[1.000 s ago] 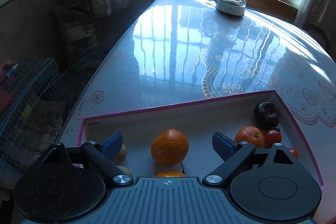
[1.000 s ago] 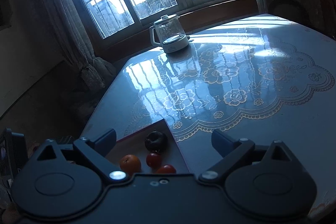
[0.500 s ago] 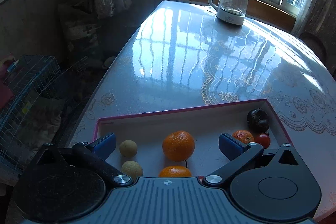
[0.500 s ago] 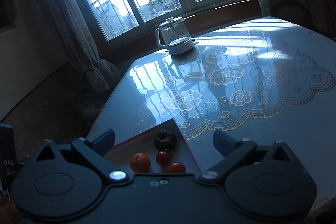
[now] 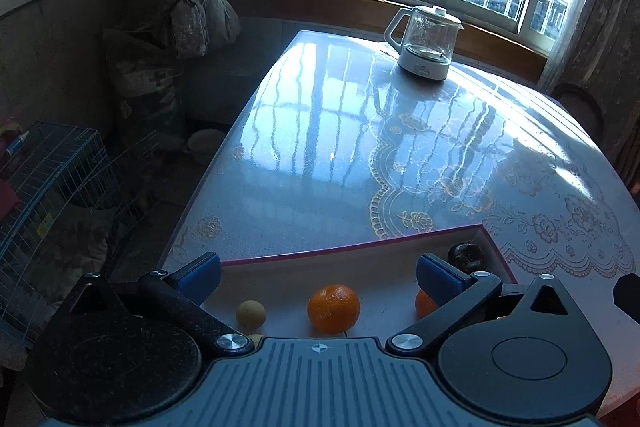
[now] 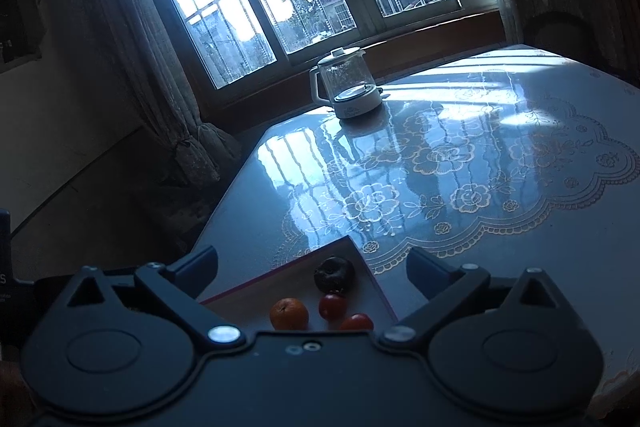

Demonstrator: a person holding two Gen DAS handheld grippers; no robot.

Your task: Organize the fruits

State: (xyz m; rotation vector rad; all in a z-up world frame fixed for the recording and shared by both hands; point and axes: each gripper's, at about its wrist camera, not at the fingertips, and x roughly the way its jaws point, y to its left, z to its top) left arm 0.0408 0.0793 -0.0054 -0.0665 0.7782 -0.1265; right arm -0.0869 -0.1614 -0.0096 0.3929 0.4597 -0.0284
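A shallow pink-rimmed tray lies at the near edge of the table. In the left wrist view it holds an orange, a small yellowish fruit, a second orange partly behind the right finger, and a dark fruit in the far corner. My left gripper is open and empty above the tray. In the right wrist view the tray shows the dark fruit, an orange and two red tomatoes. My right gripper is open and empty above them.
A glass kettle on a white base stands at the far end of the glossy lace-patterned table; it also shows in the right wrist view. A wire cage and bags stand on the floor to the left.
Both grippers have drawn back and risen from the tray, so the fruits sit lower and smaller in view. Both stay open and empty.
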